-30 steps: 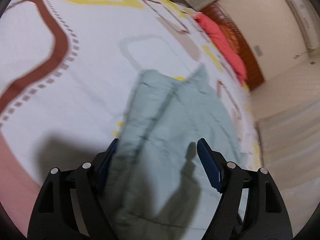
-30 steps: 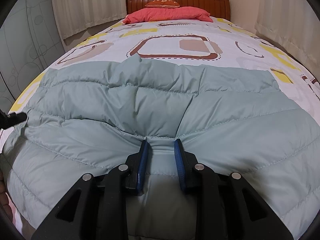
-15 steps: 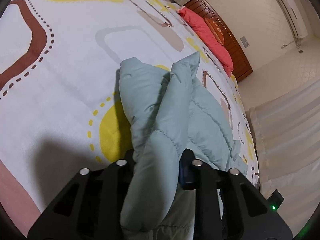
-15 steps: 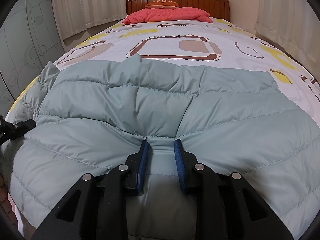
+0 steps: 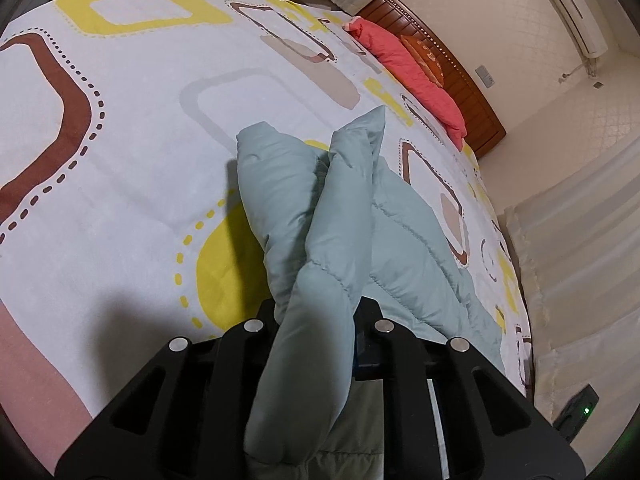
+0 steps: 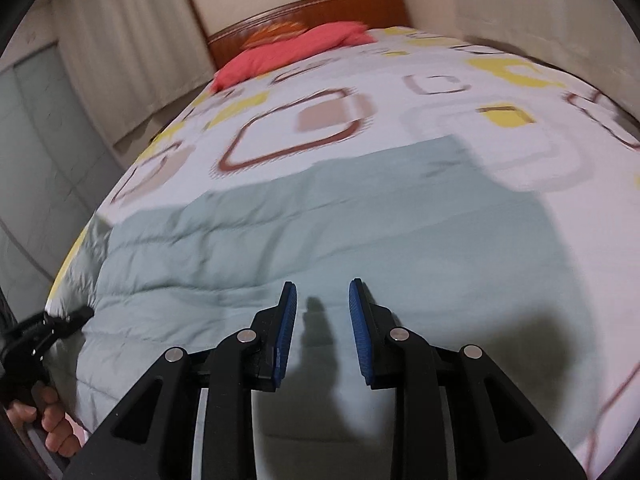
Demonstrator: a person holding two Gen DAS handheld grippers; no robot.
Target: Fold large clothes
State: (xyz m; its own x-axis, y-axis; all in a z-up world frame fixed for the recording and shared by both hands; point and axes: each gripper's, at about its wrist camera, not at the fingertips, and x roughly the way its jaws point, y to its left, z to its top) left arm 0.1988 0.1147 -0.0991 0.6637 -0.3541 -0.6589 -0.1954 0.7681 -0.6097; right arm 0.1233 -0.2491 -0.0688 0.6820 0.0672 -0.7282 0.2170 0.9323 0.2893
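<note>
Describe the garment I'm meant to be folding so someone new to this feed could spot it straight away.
Start at the bed with the white cover printed in brown and yellow shapes. At its near end, opposite the red pillow, lies a pale green quilted jacket. It is the only plain, puffy, stitched thing there, and one bunched edge is clamped in the left gripper.

The pale green quilted down jacket (image 6: 320, 248) lies spread flat across the near end of a patterned bedspread, its stitched channels running crosswise and its far edge straight. At its left side, a puffy edge (image 5: 320, 264) is bunched into upright folds and raised off the bed, two rounded lobes standing side by side while the rest trails down onto the sheet.
</note>
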